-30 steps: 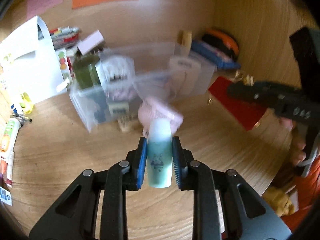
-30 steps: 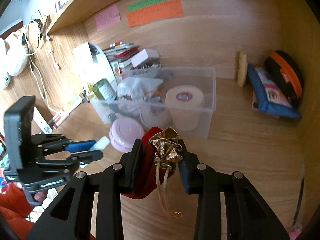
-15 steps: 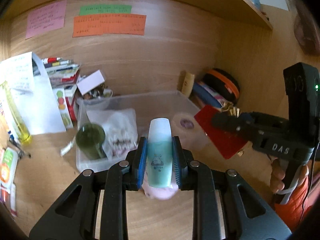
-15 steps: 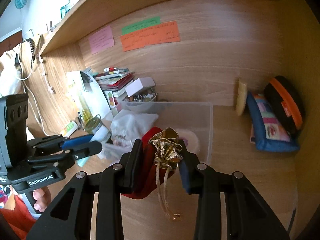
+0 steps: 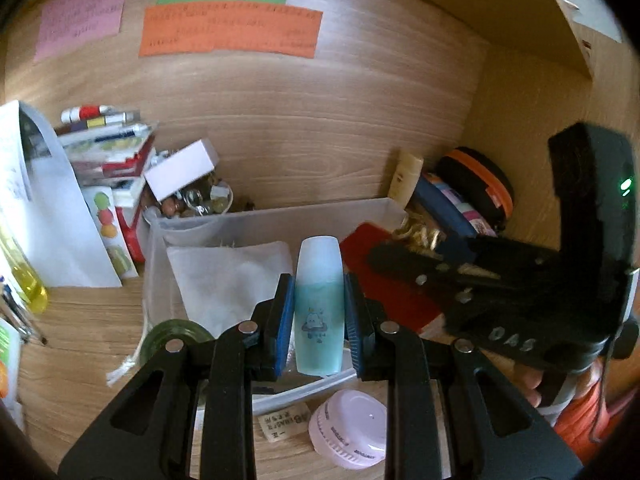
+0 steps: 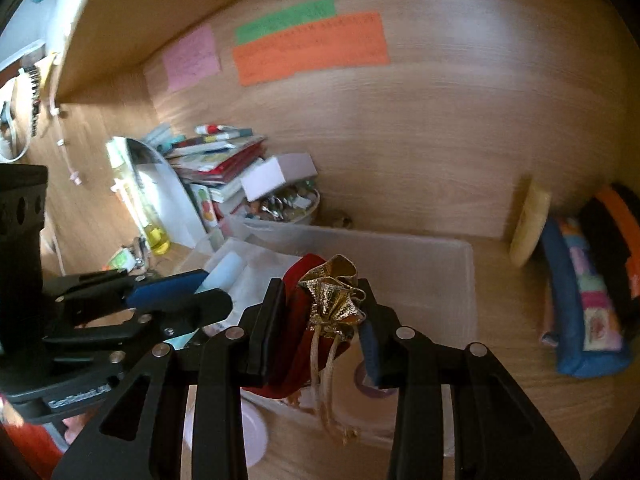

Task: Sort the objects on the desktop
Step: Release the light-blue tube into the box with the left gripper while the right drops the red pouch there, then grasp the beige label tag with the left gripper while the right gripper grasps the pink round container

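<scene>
The left hand-held gripper (image 5: 319,316) clamps an upright teal bottle (image 5: 319,304) above the clear plastic bin (image 5: 280,216) at the back of the desk (image 5: 80,344), while the right hand-held gripper (image 6: 324,320) pinches a red pouch (image 6: 300,320) with a gold ruffled top over the same bin

The surface (image 5: 88,344) and back wall (image 5: 304,120) look like smooth wood, the storage box (image 6: 448,272) is clear plastic, the bottle (image 5: 319,308) is frosted plastic, the pouch (image 6: 300,320) is soft red cloth with shiny gold trim, and the notes (image 5: 228,32) are matt paper.
</scene>
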Tool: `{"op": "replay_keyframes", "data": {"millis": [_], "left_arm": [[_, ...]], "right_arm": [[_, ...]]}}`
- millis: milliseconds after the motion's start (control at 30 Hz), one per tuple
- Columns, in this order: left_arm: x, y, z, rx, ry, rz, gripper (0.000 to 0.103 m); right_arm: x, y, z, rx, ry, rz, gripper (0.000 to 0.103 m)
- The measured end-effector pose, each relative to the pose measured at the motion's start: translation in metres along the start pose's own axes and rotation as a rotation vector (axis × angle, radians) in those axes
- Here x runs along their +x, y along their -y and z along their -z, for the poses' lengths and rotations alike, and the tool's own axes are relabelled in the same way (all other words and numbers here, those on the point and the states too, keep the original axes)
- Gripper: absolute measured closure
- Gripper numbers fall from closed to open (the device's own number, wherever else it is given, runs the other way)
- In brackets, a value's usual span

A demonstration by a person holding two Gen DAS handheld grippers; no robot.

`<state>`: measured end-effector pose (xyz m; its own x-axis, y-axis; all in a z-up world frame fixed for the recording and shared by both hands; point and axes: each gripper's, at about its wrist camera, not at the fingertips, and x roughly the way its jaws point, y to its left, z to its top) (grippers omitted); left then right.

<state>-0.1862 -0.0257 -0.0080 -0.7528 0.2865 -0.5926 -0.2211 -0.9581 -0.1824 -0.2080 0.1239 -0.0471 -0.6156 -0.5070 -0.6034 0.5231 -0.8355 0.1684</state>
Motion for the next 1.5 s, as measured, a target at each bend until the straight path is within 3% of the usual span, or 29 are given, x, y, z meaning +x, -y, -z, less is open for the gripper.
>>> {"op": "replay_keyframes", "data": {"millis": [167, 433, 567, 700, 767, 900, 1067, 1200, 1500], "left_arm": [[0.008, 0.001, 0.004, 0.011, -0.008, -0.008, 0.079], [0.006, 0.003, 0.007, 0.013, -0.003, -0.001, 0.079], [0.005, 0.001, 0.005, 0.0, 0.0, 0.007, 0.078], [-0.004, 0.0, 0.002, -0.024, 0.01, 0.036, 0.078], [-0.013, 0.001, 0.0, -0.038, 0.029, 0.043, 0.078], [-0.032, 0.001, -0.002, -0.057, 0.064, 0.048, 0.06], [-0.053, 0.002, 0.003, -0.058, 0.091, 0.025, 0.056], [-0.072, 0.005, 0.01, -0.044, 0.127, -0.02, 0.043], [-0.106, 0.002, 0.039, -0.02, 0.157, -0.108, 0.031]], "right_arm": [[0.009, 0.008, 0.005, 0.039, -0.035, -0.024, 0.07], [0.016, -0.003, 0.011, -0.058, -0.009, 0.106, 0.068], [0.012, -0.005, 0.01, -0.07, -0.009, 0.113, 0.049], [0.0, -0.005, 0.004, -0.062, 0.018, 0.111, 0.043], [-0.007, -0.004, 0.002, -0.046, 0.02, 0.119, 0.031], [-0.024, -0.004, 0.003, -0.013, 0.04, 0.11, 0.025], [-0.042, -0.012, 0.018, -0.011, 0.026, 0.094, 0.023], [-0.048, -0.022, 0.032, -0.028, 0.011, 0.096, 0.022], [-0.027, -0.041, 0.065, -0.013, -0.104, -0.028, 0.022]]}}
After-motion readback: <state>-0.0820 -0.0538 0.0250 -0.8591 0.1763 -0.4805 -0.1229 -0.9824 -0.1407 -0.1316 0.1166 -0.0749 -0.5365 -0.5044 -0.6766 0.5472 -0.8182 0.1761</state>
